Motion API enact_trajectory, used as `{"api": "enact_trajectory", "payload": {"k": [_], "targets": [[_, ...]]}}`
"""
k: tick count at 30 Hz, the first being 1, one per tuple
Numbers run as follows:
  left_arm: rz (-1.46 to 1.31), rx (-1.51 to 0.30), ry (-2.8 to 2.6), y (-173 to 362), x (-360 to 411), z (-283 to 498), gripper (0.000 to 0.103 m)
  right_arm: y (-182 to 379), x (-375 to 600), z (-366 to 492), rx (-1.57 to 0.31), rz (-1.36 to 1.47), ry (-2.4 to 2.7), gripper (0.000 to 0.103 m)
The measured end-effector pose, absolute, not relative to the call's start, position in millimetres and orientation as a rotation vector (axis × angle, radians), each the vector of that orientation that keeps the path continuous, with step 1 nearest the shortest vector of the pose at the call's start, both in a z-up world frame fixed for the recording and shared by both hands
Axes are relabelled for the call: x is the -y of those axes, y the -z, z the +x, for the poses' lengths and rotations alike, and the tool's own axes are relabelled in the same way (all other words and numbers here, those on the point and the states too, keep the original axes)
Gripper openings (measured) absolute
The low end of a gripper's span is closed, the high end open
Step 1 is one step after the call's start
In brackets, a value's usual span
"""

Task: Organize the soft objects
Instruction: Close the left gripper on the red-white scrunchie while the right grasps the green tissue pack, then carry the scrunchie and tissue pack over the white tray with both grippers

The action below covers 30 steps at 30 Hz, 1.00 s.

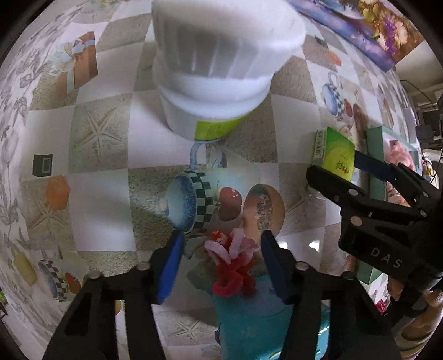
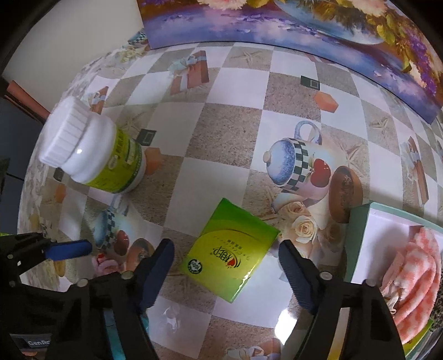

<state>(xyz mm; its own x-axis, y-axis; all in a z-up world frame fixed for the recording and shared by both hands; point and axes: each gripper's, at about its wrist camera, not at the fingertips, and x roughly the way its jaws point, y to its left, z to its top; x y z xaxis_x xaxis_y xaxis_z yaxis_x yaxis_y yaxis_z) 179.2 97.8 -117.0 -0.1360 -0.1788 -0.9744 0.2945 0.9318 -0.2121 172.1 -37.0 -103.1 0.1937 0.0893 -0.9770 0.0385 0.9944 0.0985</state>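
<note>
In the left wrist view my left gripper point(image 1: 221, 249) is open, its blue-padded fingers on either side of a soft toy with red and pink fuzzy pipe-cleaner tufts point(image 1: 232, 260) on a teal body point(image 1: 246, 318). Whether the pads touch the toy I cannot tell. In the right wrist view my right gripper point(image 2: 227, 254) is open above a green tissue packet point(image 2: 229, 254) lying flat on the table. A pink and white striped towel point(image 2: 412, 279) lies in a white box with a teal rim point(image 2: 357, 241) at the right.
A white-capped bottle with a green label point(image 2: 91, 155) stands on the patterned tablecloth, close ahead of the left gripper point(image 1: 218, 69). A flower painting point(image 2: 304, 25) leans along the table's back edge. The right gripper also shows in the left wrist view point(image 1: 351, 171).
</note>
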Motion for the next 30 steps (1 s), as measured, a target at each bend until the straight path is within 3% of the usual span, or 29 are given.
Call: {"api": "enact_trajectory", "payload": {"k": [4, 13, 22, 30], "targets": [[0.089, -1.655, 0.409, 119, -95, 182, 0.038, 109, 37, 173, -1.38, 0.104, -0.037, 0.072], [0.1, -1.629, 0.37, 116, -108, 183, 0.024, 111, 41, 165, -1.368, 0.112, -0.043, 0.063], [0.085, -1.598, 0.314, 107, -116, 178, 0.019, 89, 50, 149, -1.335, 0.117, -0.037, 0.062], [0.052, -1.478, 0.236, 55, -122, 161, 0.019, 57, 55, 129, -1.276, 0.108, -0.03, 0.062]]}}
